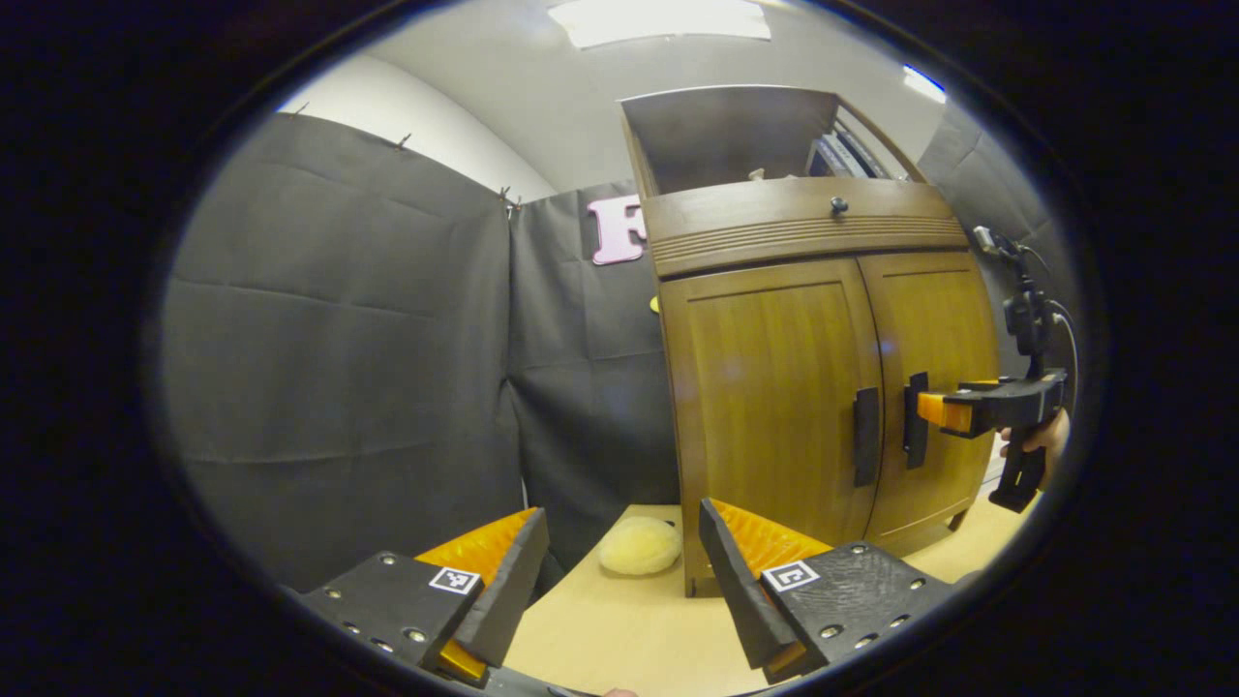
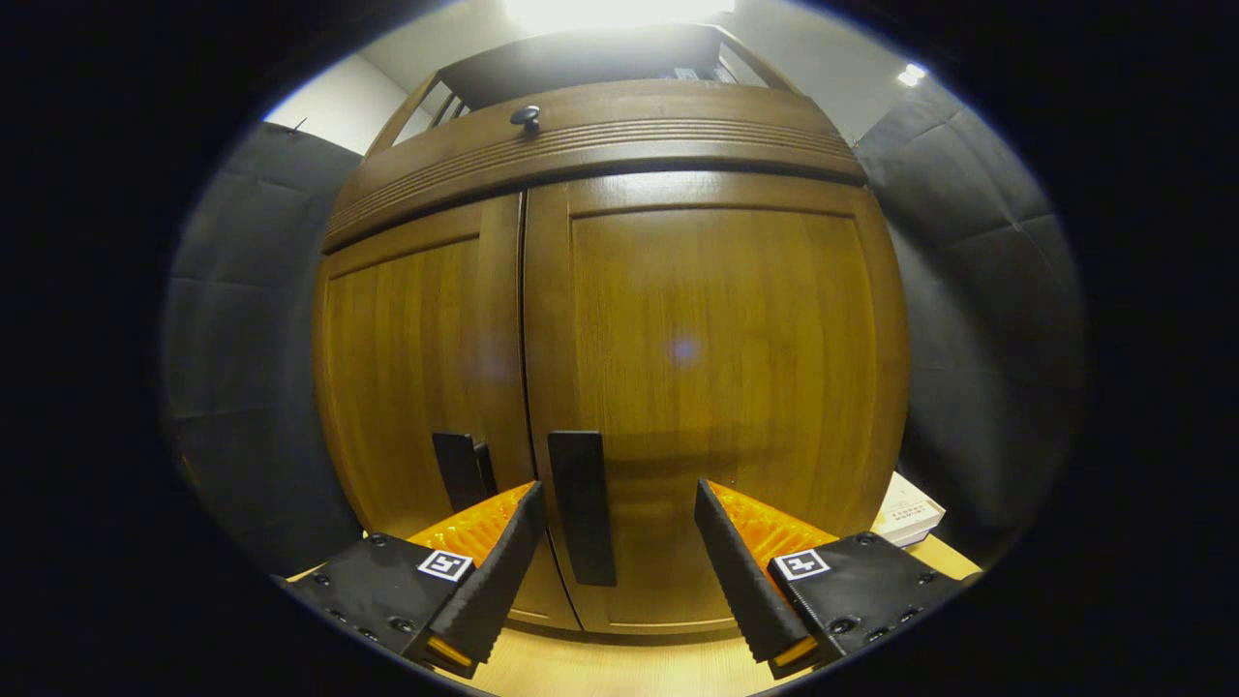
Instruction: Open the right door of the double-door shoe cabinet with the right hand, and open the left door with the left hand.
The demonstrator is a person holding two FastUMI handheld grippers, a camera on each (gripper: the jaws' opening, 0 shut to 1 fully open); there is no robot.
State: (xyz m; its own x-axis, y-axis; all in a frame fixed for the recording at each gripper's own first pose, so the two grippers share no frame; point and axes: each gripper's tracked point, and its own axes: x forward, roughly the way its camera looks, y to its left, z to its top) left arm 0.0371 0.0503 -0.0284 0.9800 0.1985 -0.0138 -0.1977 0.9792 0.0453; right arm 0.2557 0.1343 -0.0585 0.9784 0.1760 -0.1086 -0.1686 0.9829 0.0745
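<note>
My left gripper hangs open, well off the shoe cabinet on the table; both doors closed; my right gripper, open, straddles the right door's handle, a stiff, likely slick bar, so I'd pinch mid-bar.

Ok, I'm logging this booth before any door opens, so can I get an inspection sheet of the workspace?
Surface: pale wooden table, bare in front.
Job's things: brown wooden double-door cabinet, both doors shut; black right handle, black left handle.
Clutter: yellowish fluffy ball beside the cabinet; white box.
Grippers: right gripper open, straddling the right handle; left gripper open, back from the cabinet.
Cables: dark cable above the right gripper.
Surroundings: black cloth wall.
</note>
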